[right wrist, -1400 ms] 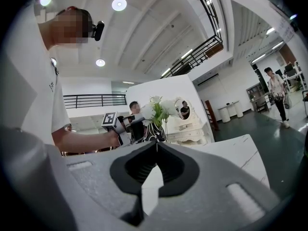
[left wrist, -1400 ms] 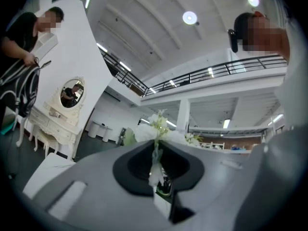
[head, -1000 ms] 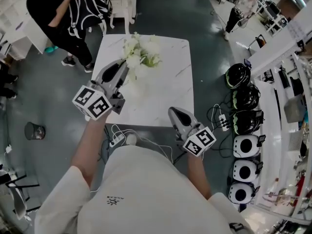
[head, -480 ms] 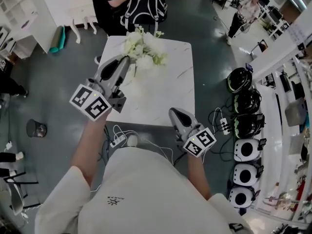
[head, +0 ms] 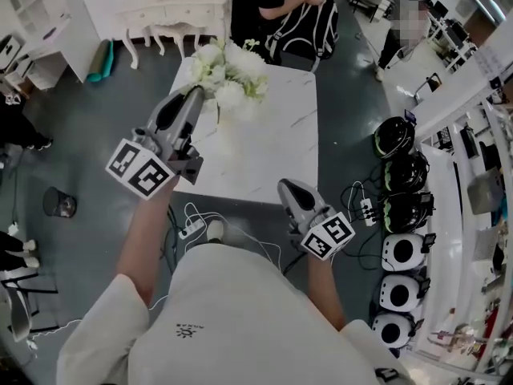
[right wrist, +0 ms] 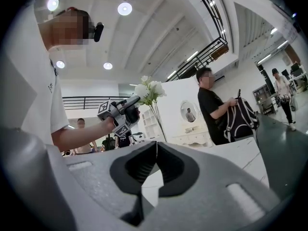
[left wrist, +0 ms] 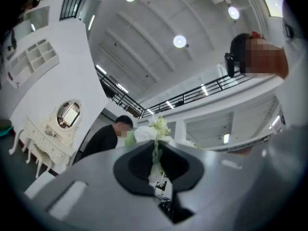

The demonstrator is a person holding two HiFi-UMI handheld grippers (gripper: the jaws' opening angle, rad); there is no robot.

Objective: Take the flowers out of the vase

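Both jaws shut | left gripper [head: 196, 95] grips flowers [head: 228, 74] over far-left corner of table [head: 276, 147] | right gripper [head: 285, 185] empty at near edge

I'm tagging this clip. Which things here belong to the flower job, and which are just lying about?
Job in hand: flowers; left gripper, shut on them; table.
Lying about: backpack; helmets; power strip; dresser; bin.
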